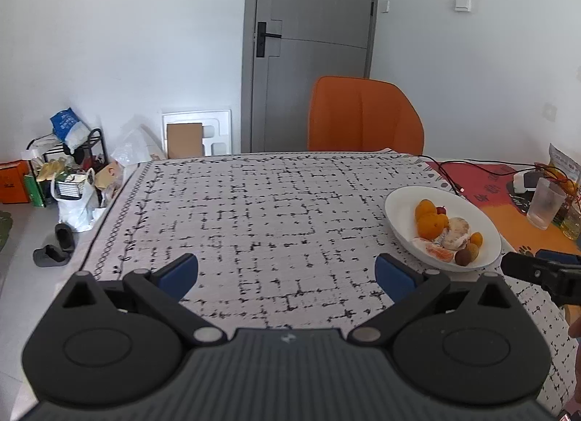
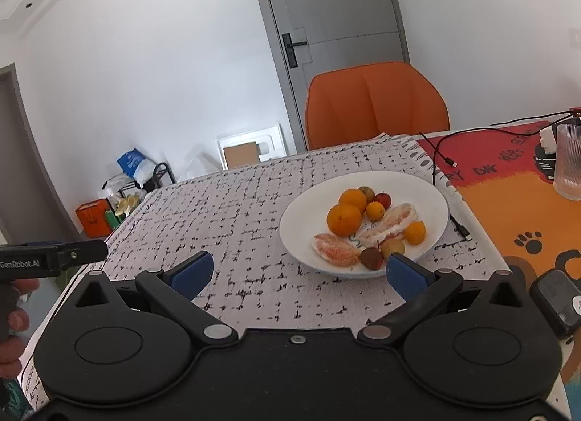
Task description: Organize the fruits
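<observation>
A white plate on the patterned tablecloth holds two oranges, small orange fruits, peeled pomelo pieces, small red fruits and brownish ones. My right gripper is open and empty, just in front of the plate's near rim. My left gripper is open and empty over bare cloth, left of the plate. The right gripper's tip shows in the left wrist view.
An orange chair stands behind the table. A ribbed glass, cables and a charger lie on the orange-red mat at the right. A black device lies at the near right. Bags and clutter sit on the floor at left.
</observation>
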The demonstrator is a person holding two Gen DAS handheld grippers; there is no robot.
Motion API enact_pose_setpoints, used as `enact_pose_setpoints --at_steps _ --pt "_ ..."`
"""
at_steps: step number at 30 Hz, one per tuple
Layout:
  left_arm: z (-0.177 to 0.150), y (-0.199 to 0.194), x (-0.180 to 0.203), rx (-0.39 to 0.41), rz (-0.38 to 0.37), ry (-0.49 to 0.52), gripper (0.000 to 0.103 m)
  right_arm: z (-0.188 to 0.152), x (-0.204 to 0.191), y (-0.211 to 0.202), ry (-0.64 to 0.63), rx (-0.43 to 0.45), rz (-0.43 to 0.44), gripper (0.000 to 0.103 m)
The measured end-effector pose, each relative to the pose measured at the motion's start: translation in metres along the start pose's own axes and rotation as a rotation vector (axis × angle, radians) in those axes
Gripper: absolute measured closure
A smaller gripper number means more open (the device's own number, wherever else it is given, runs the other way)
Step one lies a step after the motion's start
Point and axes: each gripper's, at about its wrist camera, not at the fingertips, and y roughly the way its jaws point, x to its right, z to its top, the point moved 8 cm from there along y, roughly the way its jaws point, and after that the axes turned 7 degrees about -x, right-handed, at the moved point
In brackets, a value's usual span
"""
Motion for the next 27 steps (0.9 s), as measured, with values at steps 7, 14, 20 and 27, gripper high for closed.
enact_pose_setpoints --at_steps 7,14,20,27 --pt "-0.008 -0.016 -0.013 -0.002 0.032 -0.016 0.0 -0.005 -0.007 -0.009 -0.009 -0.008 0.01 0.0" --pt "-0.016 -0.032 -0.019 0.018 0.039 -0.019 0.0 -0.007 -0.01 -0.024 -0.025 0.018 -0.006 0.0" --pt "-0.022 -0.032 -0.027 0.009 0.077 -0.035 0.0 -0.01 -0.016 -0.026 -0.034 0.007 0.022 0.0" --pt "-0.026 -0.033 -0.032 0.013 0.099 -0.037 0.0 -0.016 -0.022 -0.021 -0.048 -0.009 0.039 0.0"
